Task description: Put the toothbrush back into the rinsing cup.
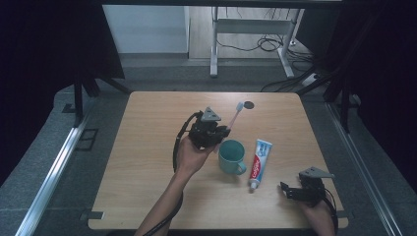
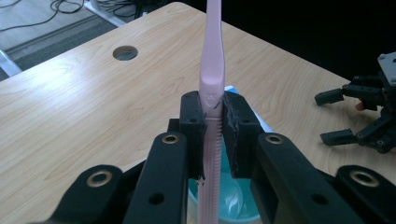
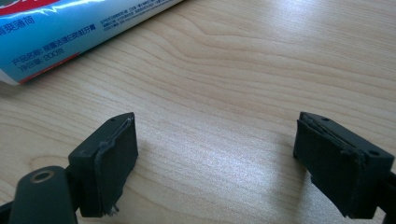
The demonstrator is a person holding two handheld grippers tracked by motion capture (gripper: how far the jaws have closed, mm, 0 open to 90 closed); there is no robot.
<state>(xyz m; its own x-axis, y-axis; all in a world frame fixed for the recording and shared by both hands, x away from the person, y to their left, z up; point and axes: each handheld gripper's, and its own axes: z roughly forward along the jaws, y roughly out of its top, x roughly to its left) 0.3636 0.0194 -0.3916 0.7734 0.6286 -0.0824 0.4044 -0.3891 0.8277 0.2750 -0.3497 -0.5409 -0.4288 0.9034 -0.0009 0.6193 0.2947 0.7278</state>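
Over on the left: left gripper (image 1: 220,132) up off the bench (image 1: 147,147), jaws pinching a pink toothbrush (image 1: 235,116) by its ribbed handle. Seen from the left gripper view, toothbrush (image 2: 212,70) running straight up between the two black pads (image 2: 192,126), clamped tight on both sides, bristle end pointing toward the far edge and a round hole (image 1: 249,104) in the bench. Directly below the grip, a teal mug (image 1: 231,156), handle turned toward the near edge, open mouth (image 2: 233,200) visible under the jaws. Just beside the mug, to its right, a toothpaste tube (image 1: 258,163) lying flat, cap toward the near edge. Far right, near corner: right gripper (image 1: 284,190) resting low at the bench, jaws spread wide, bare wood between the pads (image 3: 112,154), tube (image 3: 70,28) lying apart from them.
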